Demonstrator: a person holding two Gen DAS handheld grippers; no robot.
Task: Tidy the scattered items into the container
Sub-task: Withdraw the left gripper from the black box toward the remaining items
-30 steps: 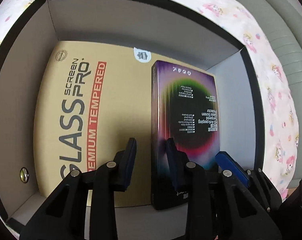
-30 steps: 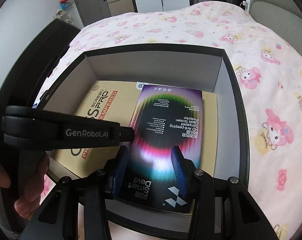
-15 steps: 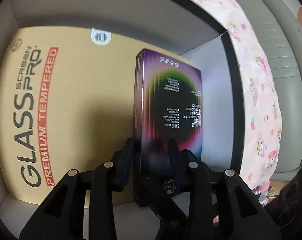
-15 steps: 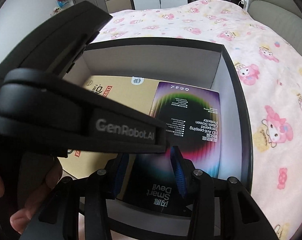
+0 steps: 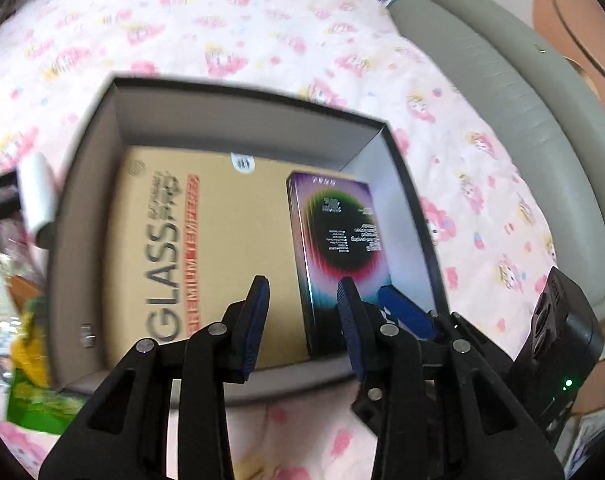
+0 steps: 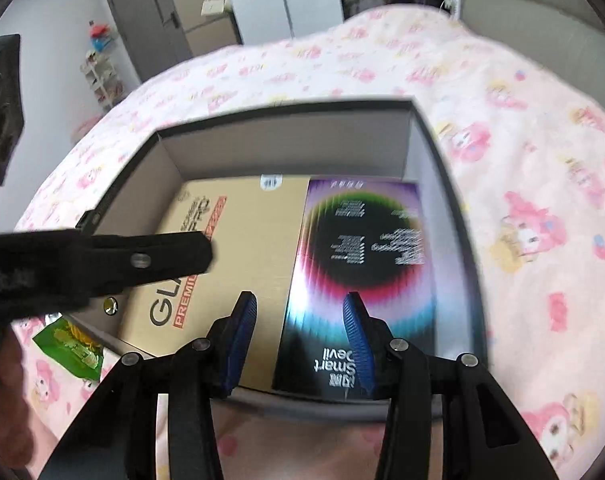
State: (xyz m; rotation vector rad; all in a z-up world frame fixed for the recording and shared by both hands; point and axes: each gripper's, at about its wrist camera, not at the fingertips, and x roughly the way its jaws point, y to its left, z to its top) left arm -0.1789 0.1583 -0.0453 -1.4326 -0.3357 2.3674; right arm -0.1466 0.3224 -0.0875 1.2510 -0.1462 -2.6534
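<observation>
- The left gripper [image 5: 302, 312] is hovering over the near edge of the black box [image 5: 90, 168], its blue pads spread apart and gripping nothing.
- The right gripper [image 6: 298, 328] is likewise hanging released above the near wall of the black box [image 6: 434, 152], with nothing between its pads.
- The kraft screen-protector pack [image 5: 222, 248] is lying flat on the box floor, filling the left and middle part; it is also showing in the right wrist view [image 6: 242, 232].
- The dark rainbow-print pack [image 5: 342, 240] is lying flat in the right part of the box, on top of the kraft pack's right side and close to the right wall; from the right wrist it is sitting just beyond the pads [image 6: 362, 264].
- A green snack packet [image 5: 34, 396] is lying on the pink cartoon bedspread [image 5: 262, 20] outside the box, near its near-left corner, seen also from the right wrist [image 6: 74, 344].
- A white roll-shaped item [image 5: 36, 196] is sitting blurred just left of the box.
- A grey padded headboard [image 5: 514, 92] is running along the far right.
</observation>
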